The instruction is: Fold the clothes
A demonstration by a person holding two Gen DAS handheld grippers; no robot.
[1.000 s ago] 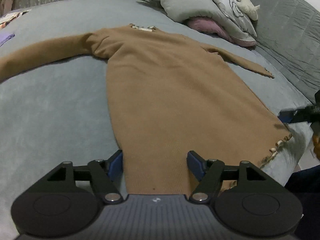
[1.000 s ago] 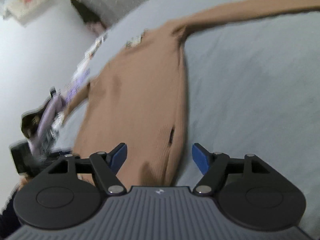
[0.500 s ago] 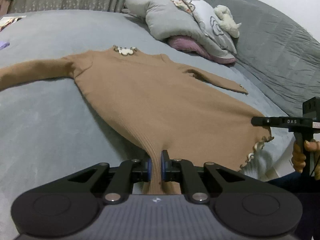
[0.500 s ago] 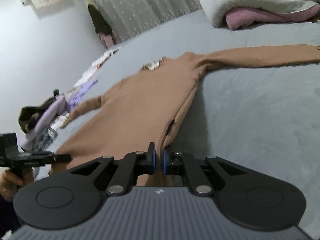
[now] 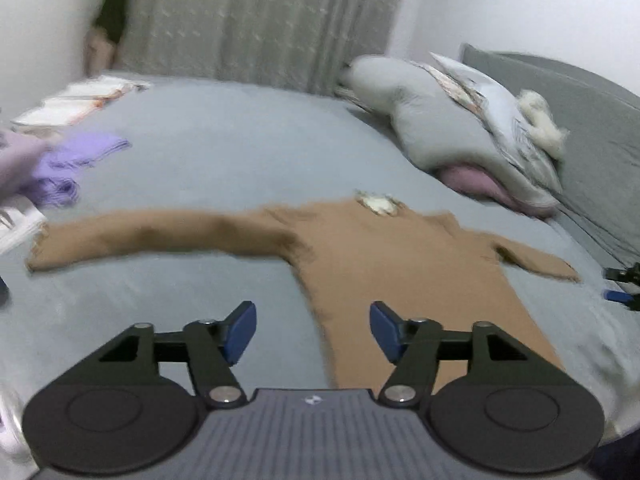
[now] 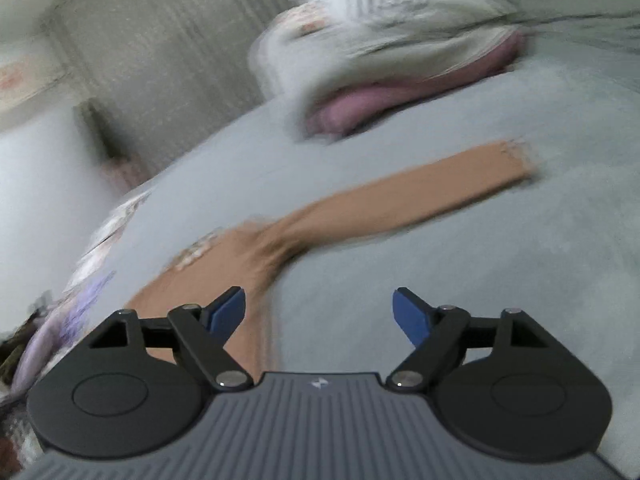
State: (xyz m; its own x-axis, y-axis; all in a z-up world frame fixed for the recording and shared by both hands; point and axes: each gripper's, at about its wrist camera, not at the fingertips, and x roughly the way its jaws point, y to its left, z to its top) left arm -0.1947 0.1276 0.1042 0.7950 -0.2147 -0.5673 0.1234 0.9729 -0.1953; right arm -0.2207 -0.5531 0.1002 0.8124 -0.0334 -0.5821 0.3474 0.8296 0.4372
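A tan knit dress (image 5: pixel 400 264) lies flat on the grey bed (image 5: pixel 224 152), sleeves spread to both sides, a pale trim at its collar (image 5: pixel 378 202). My left gripper (image 5: pixel 313 326) is open and empty, above the dress's left edge near the waist. My right gripper (image 6: pixel 319 314) is open and empty, over the bed beside the dress's right side (image 6: pixel 248 256); the right sleeve (image 6: pixel 420 188) stretches away ahead of it. The right wrist view is blurred.
Grey and floral pillows over a pink one (image 5: pixel 460 140) are piled at the head of the bed, also in the right wrist view (image 6: pixel 384 60). Purple clothes (image 5: pixel 60 164) and white folded items (image 5: pixel 72 104) lie at the far left. A curtain (image 5: pixel 260 20) hangs behind.
Both grippers were shut on the dress hem half a second ago; both have let go and opened. Both have moved up along the dress toward the sleeves.
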